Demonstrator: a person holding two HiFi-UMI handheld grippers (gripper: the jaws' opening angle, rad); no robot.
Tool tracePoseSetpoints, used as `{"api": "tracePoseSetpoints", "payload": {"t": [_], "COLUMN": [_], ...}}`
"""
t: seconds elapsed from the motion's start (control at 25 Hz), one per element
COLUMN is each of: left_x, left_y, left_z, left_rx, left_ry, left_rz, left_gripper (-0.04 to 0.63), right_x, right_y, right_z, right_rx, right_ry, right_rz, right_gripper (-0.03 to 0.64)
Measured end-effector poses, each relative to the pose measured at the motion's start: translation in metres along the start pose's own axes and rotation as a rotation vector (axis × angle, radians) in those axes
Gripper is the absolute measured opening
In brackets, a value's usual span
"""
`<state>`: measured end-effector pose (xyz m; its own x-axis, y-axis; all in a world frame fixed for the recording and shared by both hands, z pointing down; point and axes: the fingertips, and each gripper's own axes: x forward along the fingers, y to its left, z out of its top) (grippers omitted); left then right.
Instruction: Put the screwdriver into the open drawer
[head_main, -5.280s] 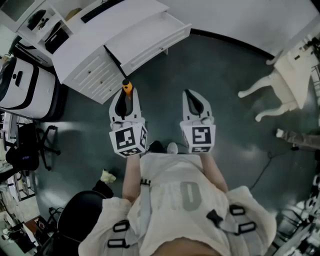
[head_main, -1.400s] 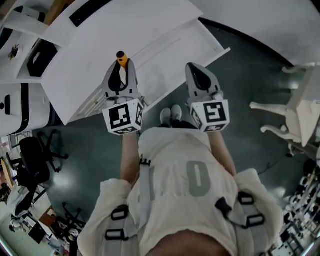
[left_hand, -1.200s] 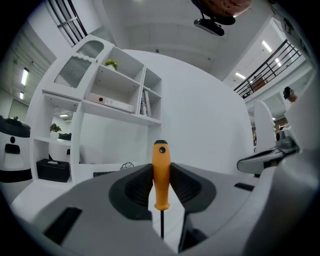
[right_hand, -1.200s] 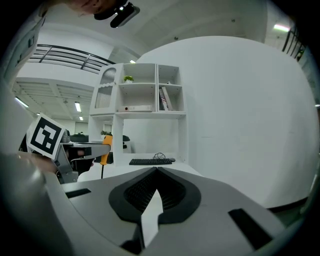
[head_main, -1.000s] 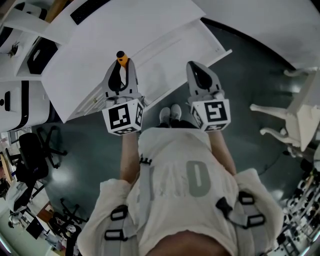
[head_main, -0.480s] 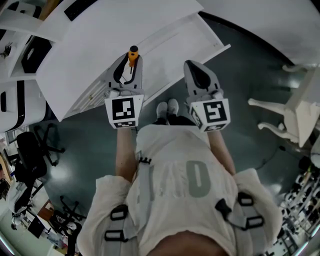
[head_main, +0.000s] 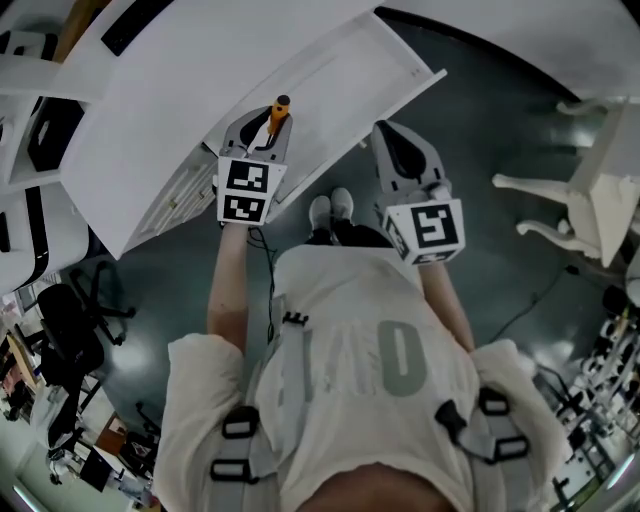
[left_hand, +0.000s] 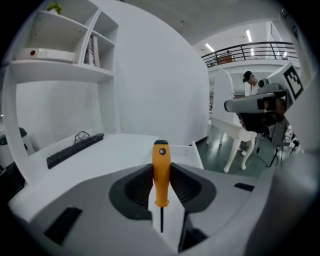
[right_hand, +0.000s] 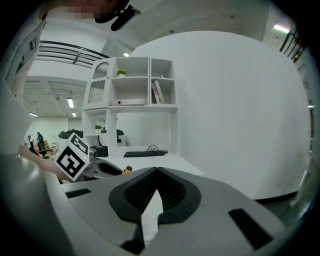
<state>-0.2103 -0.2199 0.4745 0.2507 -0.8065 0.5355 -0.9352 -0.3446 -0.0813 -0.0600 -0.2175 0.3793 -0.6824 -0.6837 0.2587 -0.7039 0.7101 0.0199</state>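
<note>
My left tongs (head_main: 262, 132) are clamped on the orange-handled screwdriver with a thin dark shaft (left_hand: 160, 172). The pads press the handle from both sides, so the jaws stand only as far apart as the handle is thick. In the left gripper view the screwdriver stands upright between them, its black-capped butt towards 12 o'clock and the bare shaft running down to 6 o'clock, back into the throat of the tongs.

In the head view the screwdriver's butt pokes out past the jaw tips over the near edge of the open white drawer (head_main: 345, 90). The drawer is pulled out from under the broad white surface (head_main: 190, 90) and lies at 12 o'clock from me. The screwdriver is held above it and is not resting inside.

My right tongs (head_main: 398, 152) sit at about 3 o'clock from the left tongs. They are well apart from them and hang over the dark floor (head_main: 500, 130), just off the drawer's front. Their jaws are closed tip to tip with nothing between them.

A black keyboard (left_hand: 75, 148) lies on the surface at 9 o'clock of the screwdriver in the left gripper view. A white shelf unit (right_hand: 132, 102) rises behind it. A white piece of furniture with curved legs (head_main: 575, 190) stands on the floor at 3 o'clock in the head view.
</note>
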Motion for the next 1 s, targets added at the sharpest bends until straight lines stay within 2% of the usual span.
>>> {"api": "tracePoseSetpoints", "payload": {"t": [0.32, 0.44, 0.8, 1.0], "left_x": [0.055, 0.071, 0.102, 0.112], "left_y": [-0.031, -0.046, -0.077, -0.081], "left_z": [-0.066, -0.086, -0.130, -0.146], "left_rx": [0.012, 0.008, -0.009, -0.051], "left_ry": [0.187, 0.232, 0.379, 0.441], "left_rz": [-0.139, -0.182, -0.277, -0.303], "left_gripper": [0.107, 0.107, 0.107, 0.107], "right_x": [-0.020, -0.027, -0.045, -0.053], "right_y": [-0.017, -0.020, -0.027, -0.032], "right_z": [-0.012, -0.015, -0.029, -0.040], "right_rx": [0.022, 0.028, 0.027, 0.040], "right_ry": [0.034, 0.040, 0.082, 0.115], "right_rz": [-0.077, -0.097, -0.139, -0.167], "right_gripper": [0.005, 0.005, 0.005, 0.005]}}
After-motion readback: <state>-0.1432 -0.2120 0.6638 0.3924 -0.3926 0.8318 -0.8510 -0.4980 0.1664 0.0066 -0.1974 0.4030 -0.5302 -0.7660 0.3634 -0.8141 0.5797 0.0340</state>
